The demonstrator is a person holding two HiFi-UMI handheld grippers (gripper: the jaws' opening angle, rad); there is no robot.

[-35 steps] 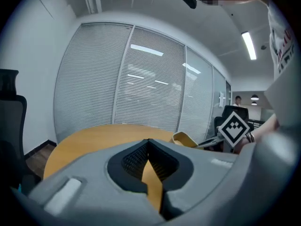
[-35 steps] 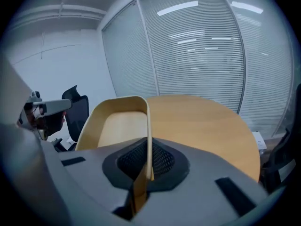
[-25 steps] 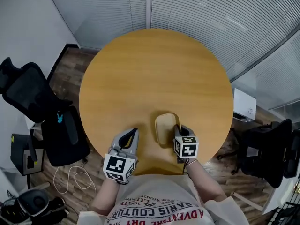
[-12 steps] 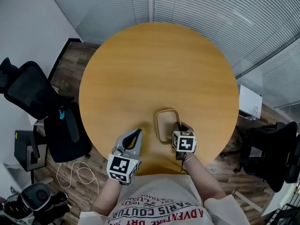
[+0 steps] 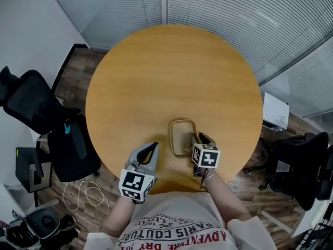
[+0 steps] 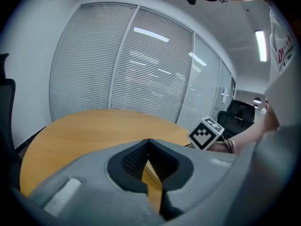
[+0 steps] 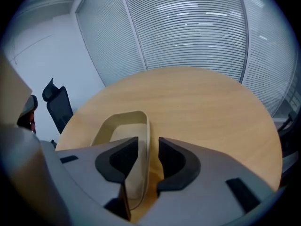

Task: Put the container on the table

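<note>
At the near rim of the round surface (image 5: 171, 77), I hold the left gripper (image 5: 151, 147) idle, its fingers clenched tip to tip on nothing. Just to its right the beige container (image 5: 182, 137) sits flat on the wood, well inside the edge. The right gripper (image 5: 200, 138) straddles the container's right-hand wall, one finger inside the tub and one outside.

The job looks all but done, and the step in hand is the let-go. I judge it best to widen the right fingers a touch more, then draw the gripper straight up off the wall, not back towards me. A light plastic tub (that is my guess at the material) could snag on a finger and skate towards the rim. The left gripper should keep clear.

The left gripper view settles that its own fingers (image 6: 136, 161) meet with only bare surface (image 6: 84, 126) beyond. It catches the right gripper's marker cube (image 6: 206, 133) but not the container. The head view alone gives the container's whole outline and its place on the surface, but it cannot show the grip. The right gripper view supplies that. There the container (image 7: 120, 126) has its thin wall standing between the parted fingers of the right gripper (image 7: 148, 142), with a sliver of gap on each side, so I read the hold as released.
</note>
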